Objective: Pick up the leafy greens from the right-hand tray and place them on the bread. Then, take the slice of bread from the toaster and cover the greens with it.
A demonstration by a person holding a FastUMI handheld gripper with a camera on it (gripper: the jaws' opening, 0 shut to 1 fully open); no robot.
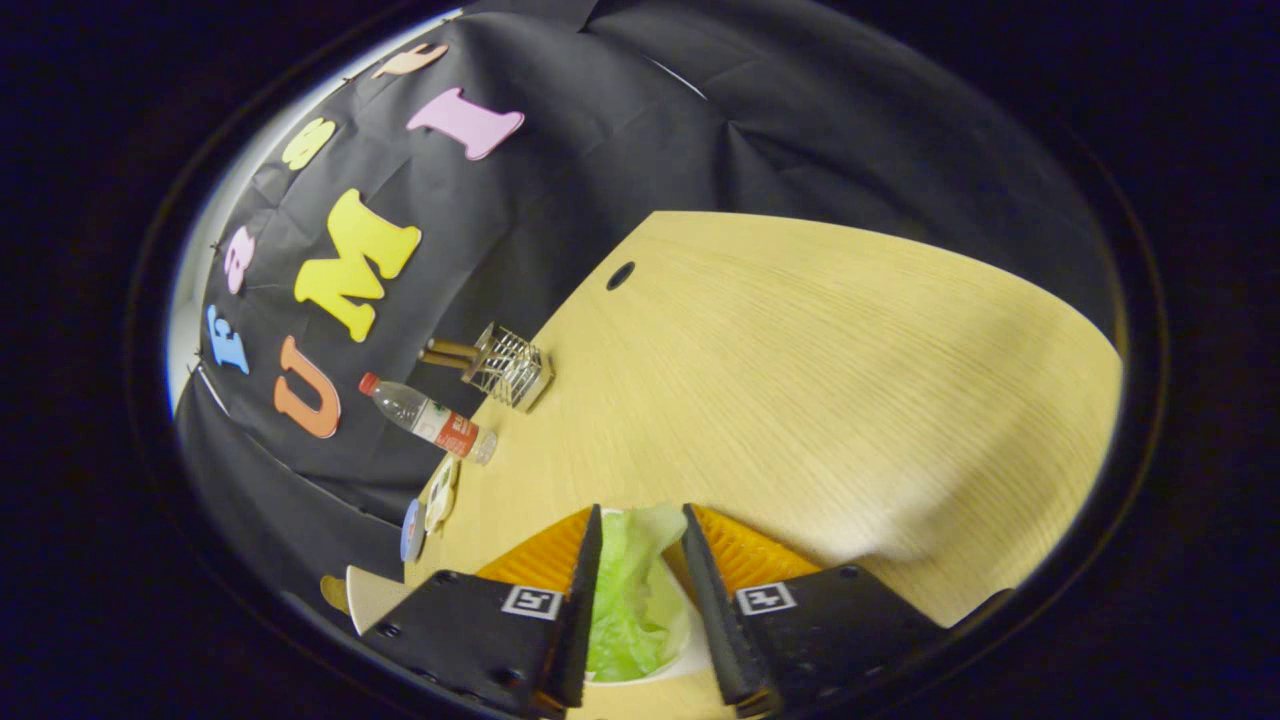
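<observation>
Wooden table (800, 360); gripper (640, 525) fingers astride leafy greens (630, 590).

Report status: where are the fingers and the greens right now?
Gripper open, fingers either side of the leafy greens, not pressing. Greens lie in white tray on wooden table. Bottle and wire rack well beyond, nothing blocking.

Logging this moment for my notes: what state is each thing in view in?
gripper: open, fingers either side of the greens
leafy greens: lying on the white tray, between the fingers
white tray: on the table, holding greens
water bottle: capped, standing on the table
wire rack: on the table, looks empty
</observation>
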